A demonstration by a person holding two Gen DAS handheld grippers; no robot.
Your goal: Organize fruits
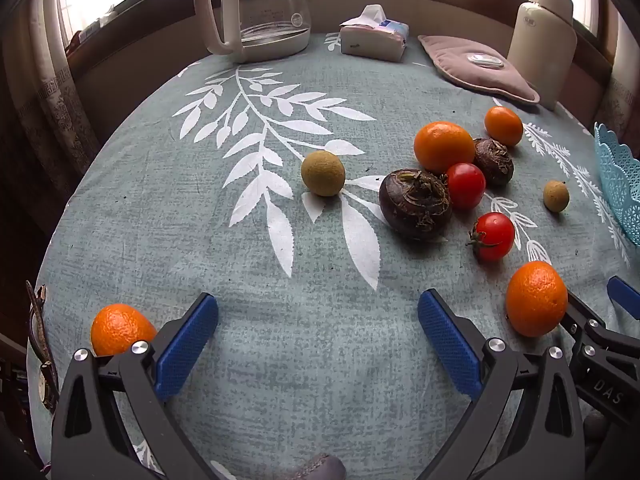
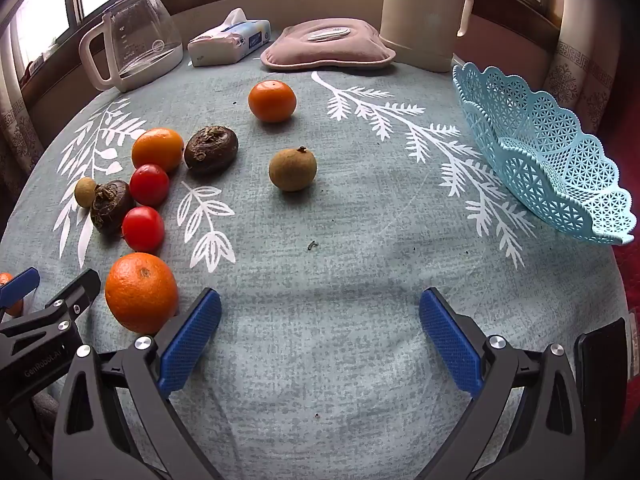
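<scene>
Loose fruit lies on the green leaf-print tablecloth (image 1: 280, 340). In the left wrist view: several oranges (image 1: 444, 147), two red tomatoes (image 1: 494, 237), two dark water chestnuts (image 1: 416, 204), two longans (image 1: 323, 173). One orange (image 1: 120, 330) sits beside my left gripper (image 1: 318, 344), which is open and empty. My right gripper (image 2: 320, 340) is open and empty, an orange (image 2: 141, 293) just left of it. A longan (image 2: 293, 170) lies ahead. The blue lace basket (image 2: 560, 160) stands empty at the right. The right gripper's fingers (image 1: 624, 296) show in the left wrist view.
At the table's back stand a glass kettle (image 1: 260, 12), a tissue pack (image 1: 374, 38), a pink hot-water bag (image 1: 478, 66) and a cream thermos (image 1: 544, 40). A wristwatch (image 1: 40, 344) lies at the left edge. A dark phone (image 2: 600, 376) lies at the right edge.
</scene>
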